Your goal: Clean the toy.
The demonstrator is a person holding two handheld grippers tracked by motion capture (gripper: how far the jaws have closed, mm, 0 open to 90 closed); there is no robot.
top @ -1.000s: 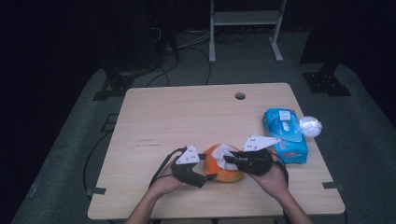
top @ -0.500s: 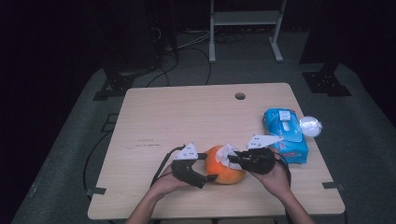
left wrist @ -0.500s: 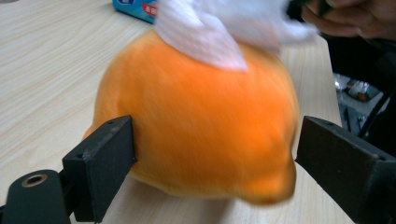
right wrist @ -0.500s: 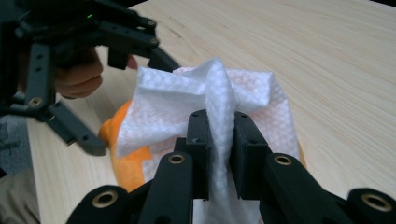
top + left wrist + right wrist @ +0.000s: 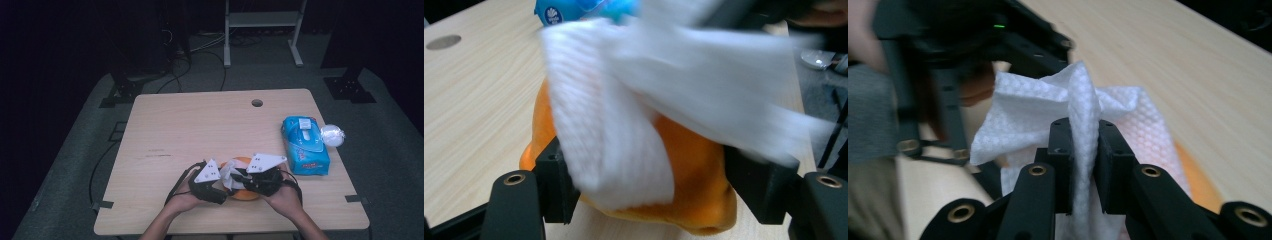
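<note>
While right tongs (image 5: 1083, 165) pinch white wipe (image 5: 1083, 110), left tongs (image 5: 659, 185), just closing, clamp orange object (image 5: 694, 170) on tabletop (image 5: 200, 125).

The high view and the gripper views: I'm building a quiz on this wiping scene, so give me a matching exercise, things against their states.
Things:
1. white wipe
2. orange object
3. blue wipes pack
4. white ball

States:
A. between the left gripper's jaws
B. lying flat near the table's right edge
C. pinched in the right gripper
D. beside the pack, at the edge

Pairs: 1-C, 2-A, 3-B, 4-D
</note>
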